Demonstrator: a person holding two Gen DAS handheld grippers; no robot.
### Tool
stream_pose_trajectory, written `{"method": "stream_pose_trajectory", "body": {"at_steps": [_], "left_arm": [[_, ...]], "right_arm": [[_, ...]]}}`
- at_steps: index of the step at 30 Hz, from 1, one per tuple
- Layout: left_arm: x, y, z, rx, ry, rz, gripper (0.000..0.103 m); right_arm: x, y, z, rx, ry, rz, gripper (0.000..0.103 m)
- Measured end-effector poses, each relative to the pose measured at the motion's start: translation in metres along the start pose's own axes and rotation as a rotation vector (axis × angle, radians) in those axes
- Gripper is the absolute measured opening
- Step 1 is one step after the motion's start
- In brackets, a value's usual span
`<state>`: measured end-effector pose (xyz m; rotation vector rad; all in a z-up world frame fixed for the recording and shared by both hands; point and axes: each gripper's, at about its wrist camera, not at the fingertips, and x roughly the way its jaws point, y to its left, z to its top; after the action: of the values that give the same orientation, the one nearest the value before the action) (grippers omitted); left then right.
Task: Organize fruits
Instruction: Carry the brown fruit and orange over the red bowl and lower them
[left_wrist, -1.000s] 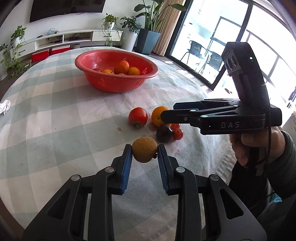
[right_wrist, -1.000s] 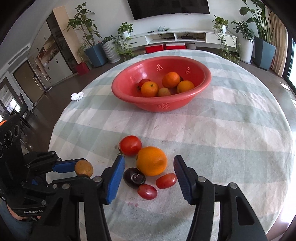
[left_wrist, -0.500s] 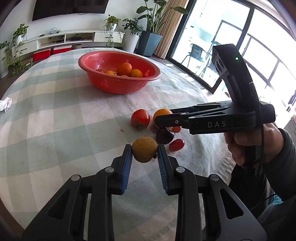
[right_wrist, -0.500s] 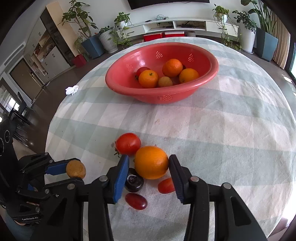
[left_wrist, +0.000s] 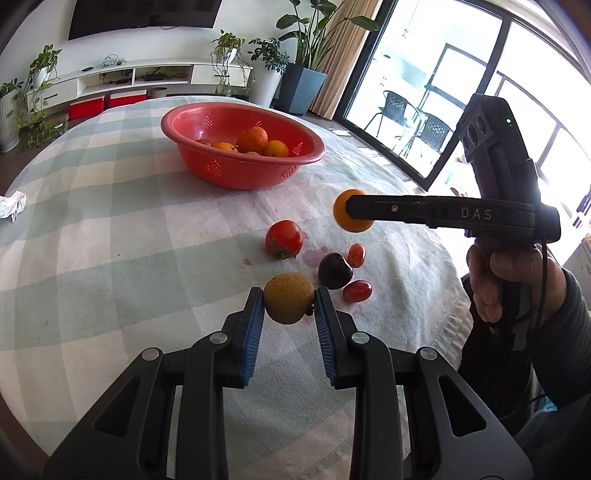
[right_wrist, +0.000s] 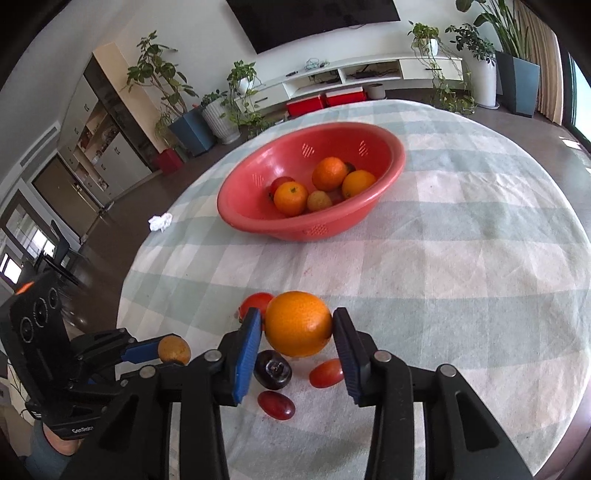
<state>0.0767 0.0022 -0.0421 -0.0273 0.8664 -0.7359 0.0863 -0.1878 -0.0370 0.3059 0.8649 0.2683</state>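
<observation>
Blue-padded left gripper (left_wrist: 289, 306) was clamped on a brownish-yellow fruit (left_wrist: 289, 302) above the checked tablecloth (left_wrist: 110, 240). The right gripper (right_wrist: 298, 332) squeezed an orange (right_wrist: 298, 323), lifted over the tomato (left_wrist: 283, 238), dark plum (left_wrist: 334, 270) and grape tomatoes (left_wrist: 357, 290), well short of the red bowl (right_wrist: 332, 221).

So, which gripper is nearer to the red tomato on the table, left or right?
Right. The right gripper, shut on the orange, sits just beside the red tomato. The left gripper, holding a brownish fruit, is farther back.

Orange (right_wrist: 298, 324) and brownish-yellow fruit (left_wrist: 289, 303) each between jaws (above the cloth); four small fruits below.
</observation>
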Motion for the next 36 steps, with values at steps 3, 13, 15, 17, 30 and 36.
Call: {"method": "stream_pose_trajectory", "body": {"at_steps": [3,13,15,17,30,36], "left_arm": [[-0.001,0.003,0.002,-0.018,-0.007,-0.006,0.026],[-0.018,0.017,0.021,-0.046,-0.052,0.037,0.026],[-0.023,0.022,0.034,-0.037,-0.065,0.056,0.026],[-0.03,0.026,0.053,-0.018,-0.088,0.079,0.026],[0.019,0.029,0.18,0.154,-0.056,0.172,0.026],[0.073,0.042,0.194,0.184,0.026,0.203,0.026]], "right_arm": [[-0.008,-0.016,0.002,0.056,-0.024,-0.001,0.043],[-0.054,-0.062,0.027,0.148,-0.163,-0.04,0.043],[-0.061,-0.067,0.034,0.149,-0.19,-0.05,0.043],[-0.067,-0.068,0.044,0.14,-0.212,-0.057,0.043],[-0.023,-0.001,0.109,-0.093,-0.23,-0.031,0.043],[0.031,0.013,0.115,-0.173,-0.136,-0.064,0.043]]}}
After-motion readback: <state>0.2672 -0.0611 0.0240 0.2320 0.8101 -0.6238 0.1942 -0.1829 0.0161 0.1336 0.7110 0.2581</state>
